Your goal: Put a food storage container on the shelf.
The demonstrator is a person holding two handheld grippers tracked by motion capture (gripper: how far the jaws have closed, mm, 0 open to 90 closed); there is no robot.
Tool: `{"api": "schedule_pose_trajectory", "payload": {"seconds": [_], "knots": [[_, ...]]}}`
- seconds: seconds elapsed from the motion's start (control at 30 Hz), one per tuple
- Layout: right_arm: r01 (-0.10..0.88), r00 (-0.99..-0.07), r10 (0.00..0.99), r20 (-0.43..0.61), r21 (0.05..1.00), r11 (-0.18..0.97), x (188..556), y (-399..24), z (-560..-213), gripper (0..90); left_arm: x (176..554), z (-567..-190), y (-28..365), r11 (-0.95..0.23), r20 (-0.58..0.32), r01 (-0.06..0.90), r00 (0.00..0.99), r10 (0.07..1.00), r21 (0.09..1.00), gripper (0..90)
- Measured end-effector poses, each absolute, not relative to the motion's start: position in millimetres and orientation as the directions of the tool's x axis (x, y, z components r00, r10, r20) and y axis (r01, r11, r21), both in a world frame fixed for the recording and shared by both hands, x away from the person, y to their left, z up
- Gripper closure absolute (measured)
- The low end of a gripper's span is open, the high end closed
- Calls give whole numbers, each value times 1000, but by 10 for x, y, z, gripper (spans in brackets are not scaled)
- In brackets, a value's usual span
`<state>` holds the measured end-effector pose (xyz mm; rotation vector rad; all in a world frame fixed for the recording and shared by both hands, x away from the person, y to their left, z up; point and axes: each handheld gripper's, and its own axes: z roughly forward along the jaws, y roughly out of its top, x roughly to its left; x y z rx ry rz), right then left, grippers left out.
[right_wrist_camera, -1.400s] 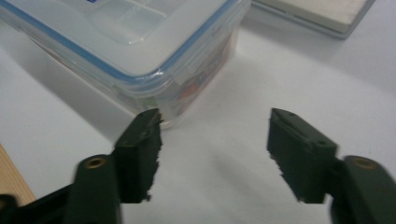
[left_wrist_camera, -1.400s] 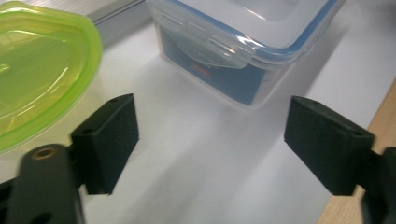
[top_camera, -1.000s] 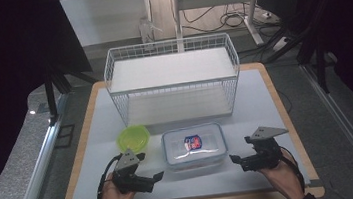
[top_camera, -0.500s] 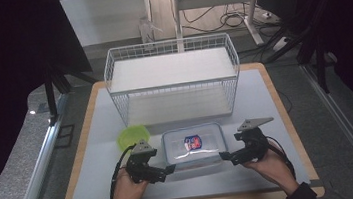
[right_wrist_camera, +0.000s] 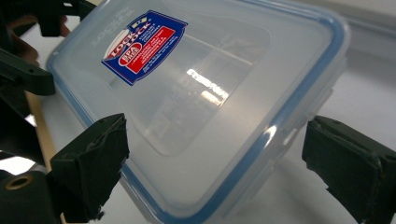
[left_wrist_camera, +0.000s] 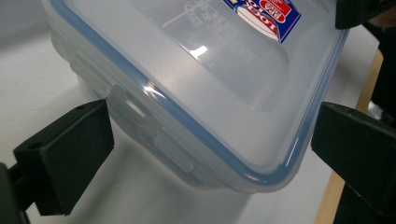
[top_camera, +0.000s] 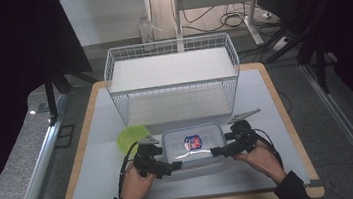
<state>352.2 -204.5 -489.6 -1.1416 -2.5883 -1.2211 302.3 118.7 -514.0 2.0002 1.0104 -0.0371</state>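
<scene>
Both grippers flanking the lidded food container

Clear container (top_camera: 192, 148) sat on the white mat (top_camera: 98, 138) before the wire basket (top_camera: 171, 75), long axis left-right; left gripper (top_camera: 171, 167) at its near-left corner, jaws just widened, right gripper (top_camera: 219, 151) at its right end, both agape, gripping nothing, equally near

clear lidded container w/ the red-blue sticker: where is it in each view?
High view: clear container, near centre of the table, between both tongs.
Left gripper view: its corner fills the upper middle, between the jaws.
Right gripper view: container across the centre.
Shared landmark: red-blue sticker on the lid.
</scene>
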Motion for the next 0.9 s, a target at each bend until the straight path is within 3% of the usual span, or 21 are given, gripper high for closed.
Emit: {"api": "schedule_pose_trajectory", "payload": {"seconds": [0.27, 0.9], "knots": [[667, -708, 597, 376, 632, 393, 3570, -2041, -4916, 63, 3085, -5142, 1219, -236, -444, 705, 634, 633, 669, 0], [712, -677, 588, 442, 593, 374, 3642, -2039, -4955, 64, 3164, -5154, 1157, -213, -475, 739, 597, 647, 639, 0]]}}
